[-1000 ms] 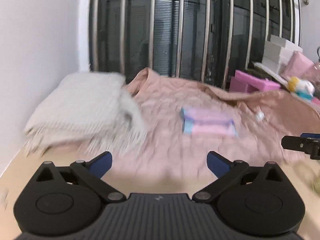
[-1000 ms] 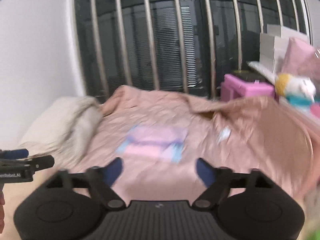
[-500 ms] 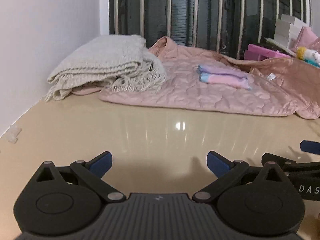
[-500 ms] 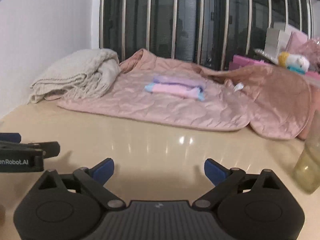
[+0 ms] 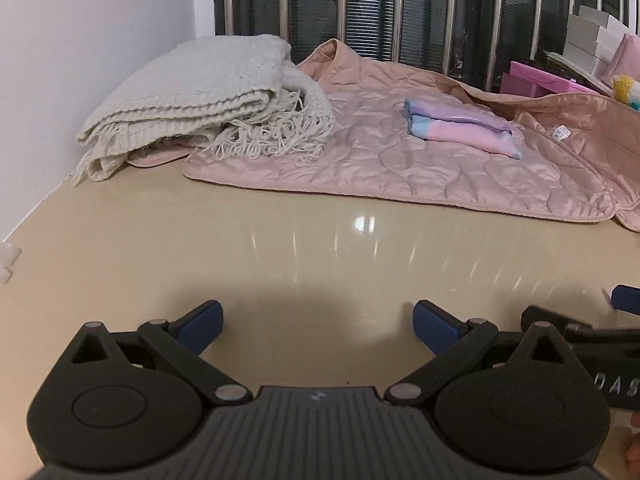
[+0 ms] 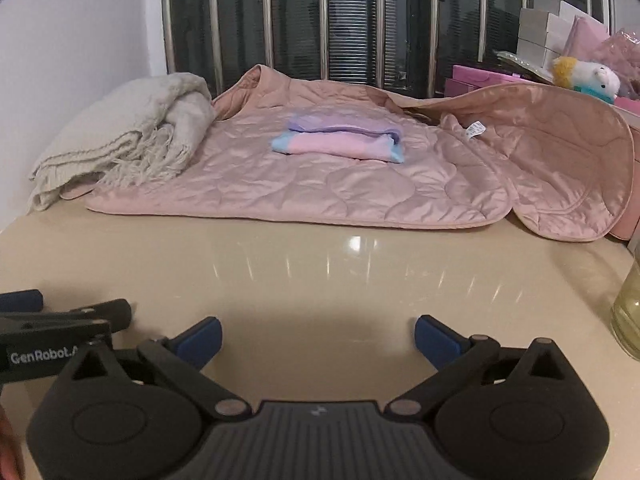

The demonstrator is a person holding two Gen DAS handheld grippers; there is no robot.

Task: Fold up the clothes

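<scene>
A pink quilted jacket (image 5: 380,160) (image 6: 320,188) lies spread at the far side of the beige table (image 5: 280,252). On it rests a small folded pink, blue and lilac garment (image 5: 460,126) (image 6: 340,140). A folded cream knit blanket (image 5: 200,96) (image 6: 120,140) overlaps the jacket's left end. My left gripper (image 5: 316,322) and right gripper (image 6: 318,338) sit low over the bare near table, both open and holding nothing, well short of the clothes. Each appears at the edge of the other's view: right gripper (image 5: 592,328), left gripper (image 6: 60,320).
A barred dark window backs the table, a white wall runs along the left. Pink boxes (image 6: 480,78), white boxes (image 6: 548,28) and a plush toy (image 6: 588,76) stand at the back right. A glass of yellowish liquid (image 6: 628,312) stands at the right edge.
Both grippers have pulled back and come down from over the jacket to the near part of the table. Their jaws stay open. The folded garment has not moved.
</scene>
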